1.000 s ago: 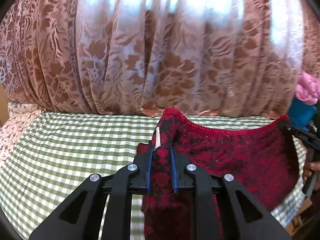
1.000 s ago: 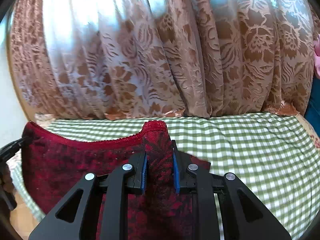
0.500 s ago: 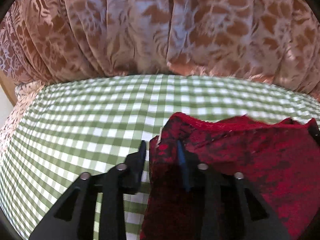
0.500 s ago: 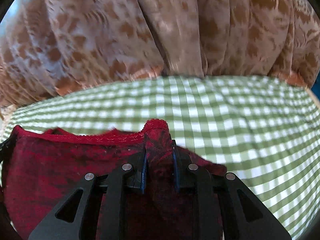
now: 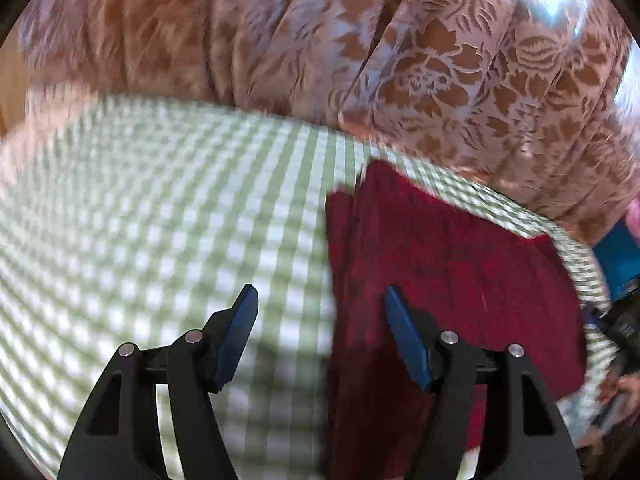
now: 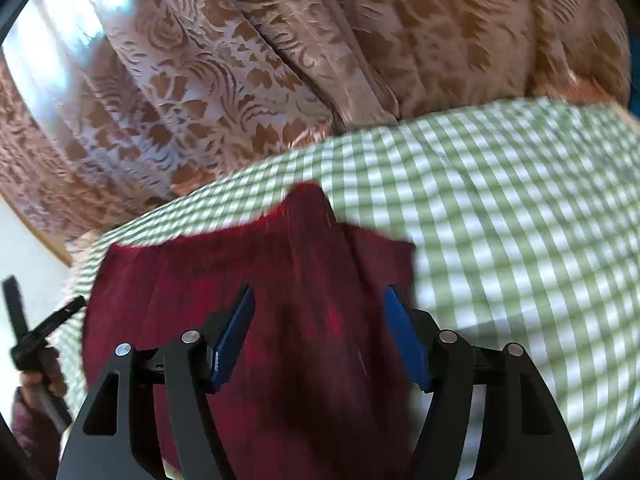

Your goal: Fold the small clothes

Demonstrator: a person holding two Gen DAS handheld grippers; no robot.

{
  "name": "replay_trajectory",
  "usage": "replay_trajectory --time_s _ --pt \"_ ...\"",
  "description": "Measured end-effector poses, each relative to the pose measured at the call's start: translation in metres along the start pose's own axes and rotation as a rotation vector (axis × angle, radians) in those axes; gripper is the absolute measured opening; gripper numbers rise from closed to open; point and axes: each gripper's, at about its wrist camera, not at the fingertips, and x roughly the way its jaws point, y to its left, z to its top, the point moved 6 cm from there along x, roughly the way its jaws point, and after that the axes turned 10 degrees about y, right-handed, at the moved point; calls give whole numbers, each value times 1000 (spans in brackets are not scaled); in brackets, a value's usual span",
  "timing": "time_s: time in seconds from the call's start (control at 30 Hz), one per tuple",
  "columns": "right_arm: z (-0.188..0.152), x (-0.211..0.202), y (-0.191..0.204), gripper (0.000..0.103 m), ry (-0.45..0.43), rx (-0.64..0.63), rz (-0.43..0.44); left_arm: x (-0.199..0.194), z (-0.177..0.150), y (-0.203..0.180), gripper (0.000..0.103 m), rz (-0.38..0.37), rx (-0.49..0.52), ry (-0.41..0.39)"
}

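A dark red patterned garment (image 5: 448, 264) lies spread on the green-checked cloth (image 5: 160, 220). My left gripper (image 5: 320, 296) hovers over the garment's left edge; its jaws are opening, with the edge below and between the blue pads (image 5: 404, 332), which do not press on it. In the right wrist view the same garment (image 6: 192, 280) fills the lower left. My right gripper (image 6: 320, 294) is above its right part, jaws opening, fabric beneath and between the pads untouched. Both views are motion-blurred.
A brown floral curtain (image 5: 400, 60) hangs close behind the checked cloth (image 6: 520, 220). Blue and pink items (image 5: 616, 252) sit at the right edge. A hand (image 6: 36, 380) with the other gripper shows at far left, before a white wall (image 6: 24, 248).
Both grippers were shut on the garment's top corners; now both have let go and spread their jaws. They sank toward the cloth and rolled, and the garment lies flat.
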Motion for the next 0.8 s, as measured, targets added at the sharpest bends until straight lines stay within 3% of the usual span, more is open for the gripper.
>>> replay_trajectory --time_s 0.17,0.3,0.33,0.4,0.43,0.53,0.7,0.8 --pt "-71 -15 -18 66 67 51 48 -13 -62 13 67 -135 -77 45" --pt "-100 -13 -20 65 69 79 71 3 -91 9 66 -209 -117 107" --pt "-103 -9 -18 58 70 77 64 5 -93 5 66 -235 -123 109" --pt "-105 -5 -15 47 65 56 23 9 -94 -3 52 -228 -100 101" --pt "-104 -2 -12 39 67 39 -2 13 -94 -7 31 -234 -89 111" --pt "-103 -6 -7 28 68 8 -39 9 -93 -13 17 -237 -78 107" --pt "-118 -39 4 24 78 -38 -40 -26 -99 -14 14 -253 3 96" --pt "-146 -48 6 24 125 -21 -28 -32 -120 -13 14 -256 15 137"
